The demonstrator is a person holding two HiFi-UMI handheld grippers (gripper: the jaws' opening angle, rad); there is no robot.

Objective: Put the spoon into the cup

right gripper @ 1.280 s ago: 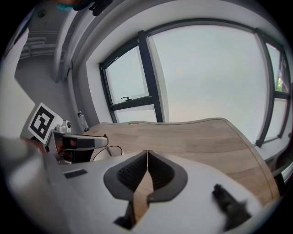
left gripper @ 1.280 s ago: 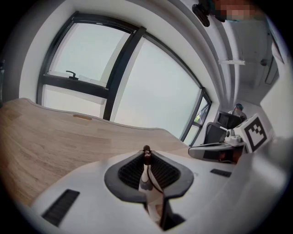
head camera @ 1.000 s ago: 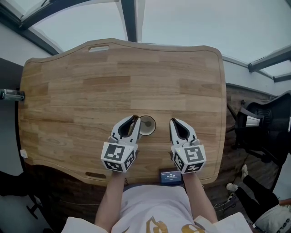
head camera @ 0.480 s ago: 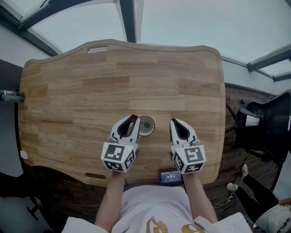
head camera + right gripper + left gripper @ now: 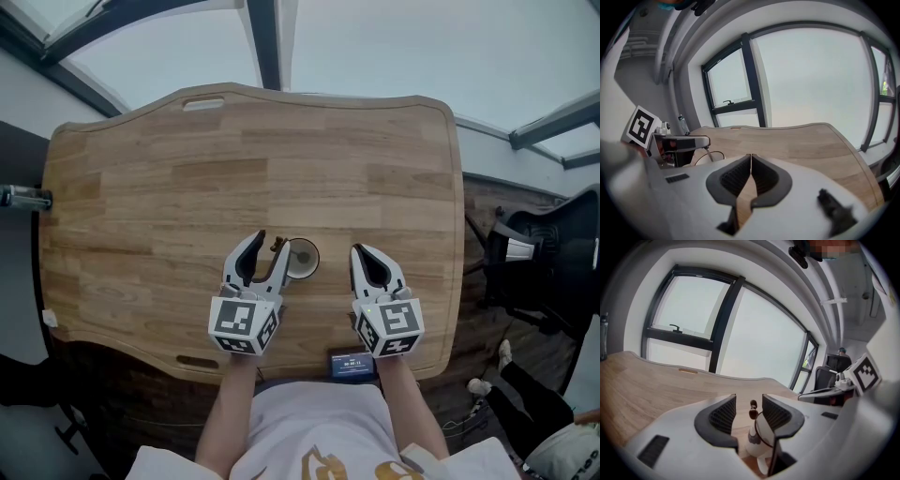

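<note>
A small white cup (image 5: pixel 304 260) stands on the wooden table (image 5: pixel 169 187) near its front edge. A spoon (image 5: pixel 278 247) with a dark handle stands in the cup and leans left over the rim. My left gripper (image 5: pixel 270 242) straddles that handle and its jaws are opening; the pads stand apart from it. In the left gripper view the spoon tip (image 5: pixel 753 405) rises free between the pads, with the cup (image 5: pixel 757 439) just below. My right gripper (image 5: pixel 361 253) rests to the right of the cup, shut and empty, its pads (image 5: pixel 742 174) together.
A small dark device (image 5: pixel 352 363) lies at the table's front edge by the person's body. A bottle (image 5: pixel 23 196) sticks out past the left edge. A dark chair (image 5: pixel 539 248) stands to the right of the table. Windows lie beyond the far edge.
The left gripper's jaws have spread apart and let go of the spoon handle, which stays leaning in the cup. The right gripper has not moved.
</note>
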